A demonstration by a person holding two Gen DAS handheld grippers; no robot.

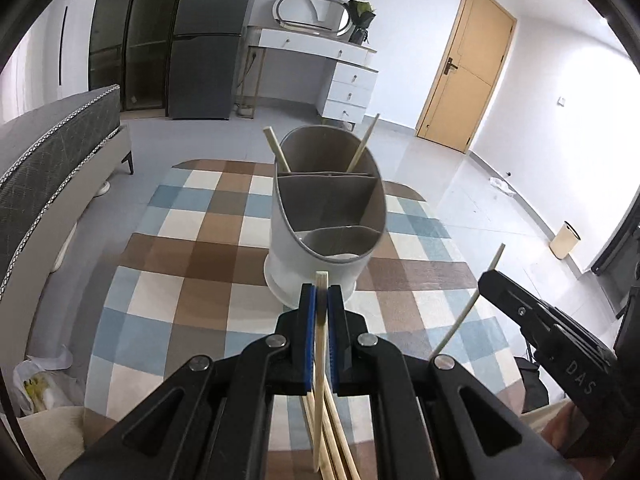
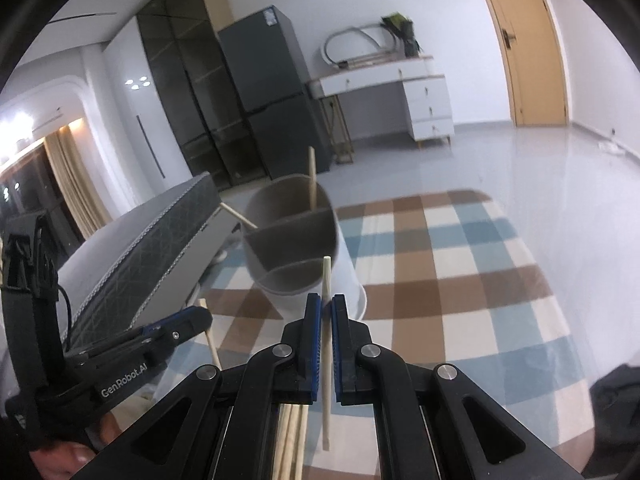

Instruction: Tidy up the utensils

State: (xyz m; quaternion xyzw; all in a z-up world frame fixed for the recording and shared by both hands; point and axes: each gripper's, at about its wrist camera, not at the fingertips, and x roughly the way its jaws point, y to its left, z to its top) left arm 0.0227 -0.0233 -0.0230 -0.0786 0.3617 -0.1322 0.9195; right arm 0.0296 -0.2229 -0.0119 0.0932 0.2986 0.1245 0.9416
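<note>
A white utensil holder (image 1: 320,236) with grey inner compartments stands on the glass table; it also shows in the right wrist view (image 2: 296,256). Two chopsticks (image 1: 360,148) lean in its far compartment. My left gripper (image 1: 321,292) is shut on a wooden chopstick (image 1: 320,360), just in front of the holder. My right gripper (image 2: 326,302) is shut on a pale chopstick (image 2: 327,344), also close to the holder. Each gripper shows in the other's view, the right gripper in the left wrist view (image 1: 504,284) and the left gripper in the right wrist view (image 2: 192,320). More chopsticks (image 1: 336,448) lie on the table below.
The glass table (image 1: 224,364) stands over a checked rug (image 1: 180,240). A grey sofa (image 1: 48,168) is at the left. A dark fridge (image 1: 200,40), a white dresser (image 1: 340,76) and a wooden door (image 1: 468,68) stand at the far wall.
</note>
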